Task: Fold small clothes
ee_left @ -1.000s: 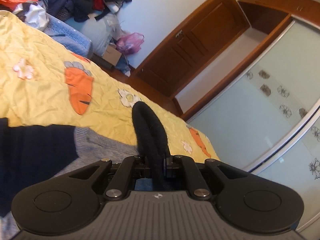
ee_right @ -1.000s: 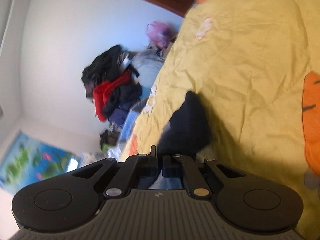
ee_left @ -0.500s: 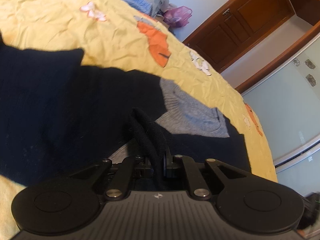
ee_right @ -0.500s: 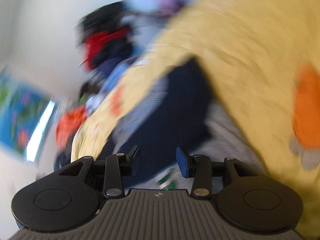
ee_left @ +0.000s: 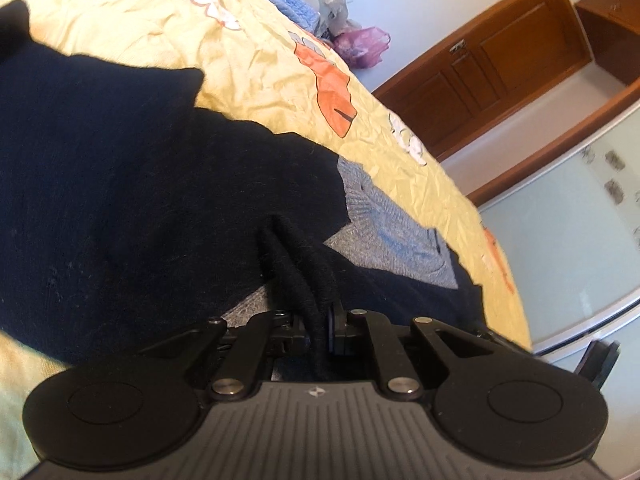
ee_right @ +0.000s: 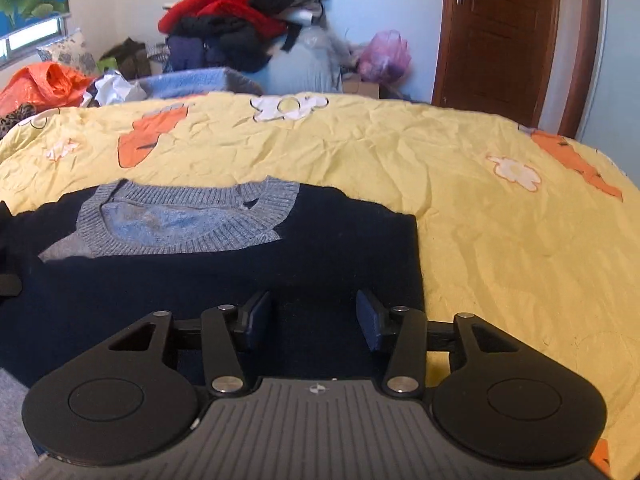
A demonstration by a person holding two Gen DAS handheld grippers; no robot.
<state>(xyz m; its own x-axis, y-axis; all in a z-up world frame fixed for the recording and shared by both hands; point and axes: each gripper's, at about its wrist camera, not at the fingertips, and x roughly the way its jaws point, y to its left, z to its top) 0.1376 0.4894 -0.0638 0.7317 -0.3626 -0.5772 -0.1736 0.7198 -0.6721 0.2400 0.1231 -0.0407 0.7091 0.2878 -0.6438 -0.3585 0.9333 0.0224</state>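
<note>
Pinching a sweater (ee_left: 120, 184) fold in the left gripper (ee_left: 318, 336), right gripper (ee_right: 314, 320) spread apart just above it

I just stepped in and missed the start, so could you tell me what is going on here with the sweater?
A person with a gripper in each hand is folding a dark navy sweater with a grey collar, laid on a yellow bedspread. The left gripper is clamped on a pinched-up fold of the dark knit. The right gripper is open above the sweater's near edge, holding nothing. A heap of clothes sits beyond the bed.
</note>
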